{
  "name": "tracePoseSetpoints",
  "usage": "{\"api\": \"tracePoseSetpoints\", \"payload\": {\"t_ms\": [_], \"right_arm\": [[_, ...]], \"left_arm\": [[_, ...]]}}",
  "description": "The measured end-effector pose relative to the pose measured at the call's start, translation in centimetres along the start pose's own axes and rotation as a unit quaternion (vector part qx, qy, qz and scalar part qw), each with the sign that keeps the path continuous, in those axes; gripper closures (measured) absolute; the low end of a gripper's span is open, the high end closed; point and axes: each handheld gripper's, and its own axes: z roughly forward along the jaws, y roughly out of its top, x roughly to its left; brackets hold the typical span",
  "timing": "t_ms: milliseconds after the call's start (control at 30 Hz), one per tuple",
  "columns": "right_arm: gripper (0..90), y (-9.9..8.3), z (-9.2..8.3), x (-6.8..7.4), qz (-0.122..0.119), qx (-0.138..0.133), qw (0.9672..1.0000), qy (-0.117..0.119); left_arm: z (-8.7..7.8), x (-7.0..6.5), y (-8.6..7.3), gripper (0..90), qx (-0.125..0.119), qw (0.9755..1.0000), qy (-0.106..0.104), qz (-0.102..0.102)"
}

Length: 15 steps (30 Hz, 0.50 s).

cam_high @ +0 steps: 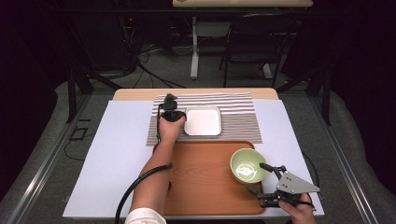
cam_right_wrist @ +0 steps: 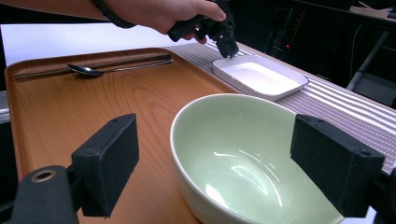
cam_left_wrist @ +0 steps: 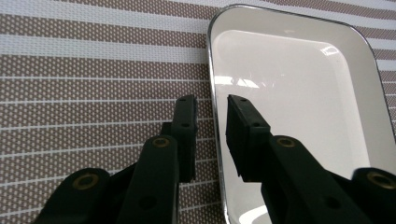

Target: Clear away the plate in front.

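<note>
Nearest the person, the right gripper (cam_high: 261,179) rests low at the near right corner of the wooden tray (cam_high: 201,186), its jaws spread wide with the green bowl (cam_right_wrist: 243,158) between them; the pads stand clear of the bowl's wall on both sides, so nothing is held. The bowl sits upright on the tray, mouth up. Along the tray's left edge lie a spoon (cam_right_wrist: 93,71) and a pair of chopsticks (cam_right_wrist: 88,66), side by side.

Beyond the tray lies the striped placemat (cam_high: 243,126), and on it the white dish (cam_high: 202,121), flat and empty, open side up. It is a rounded rectangle; in the high view its sides look almost equal, so its long axis cannot be told with certainty there, though the right gripper view suggests that it runs along the mat's stripes.

The left gripper (cam_left_wrist: 210,126) points down at the dish's left rim. Its jaws straddle that rim, one pad outside over the mat, one inside over the dish floor, with a narrow gap on either side: not yet pinching.

To do this step well, the pads should probably close squarely across the rim at its middle, deep enough to catch the wall below the lip, so that the dish lifts level and does not swing.
</note>
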Motion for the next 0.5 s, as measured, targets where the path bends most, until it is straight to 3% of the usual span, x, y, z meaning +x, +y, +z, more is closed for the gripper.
{"api": "tracePoseSetpoints", "payload": {"t_ms": [500], "right_arm": [[14.9, -0.1, -0.5, 0.1, 0.001, 0.002, 1.0000, -0.007]], "left_arm": [[1.2, -0.4, -0.3, 85.5, 0.027, 0.9996, 0.007, -0.003]]}}
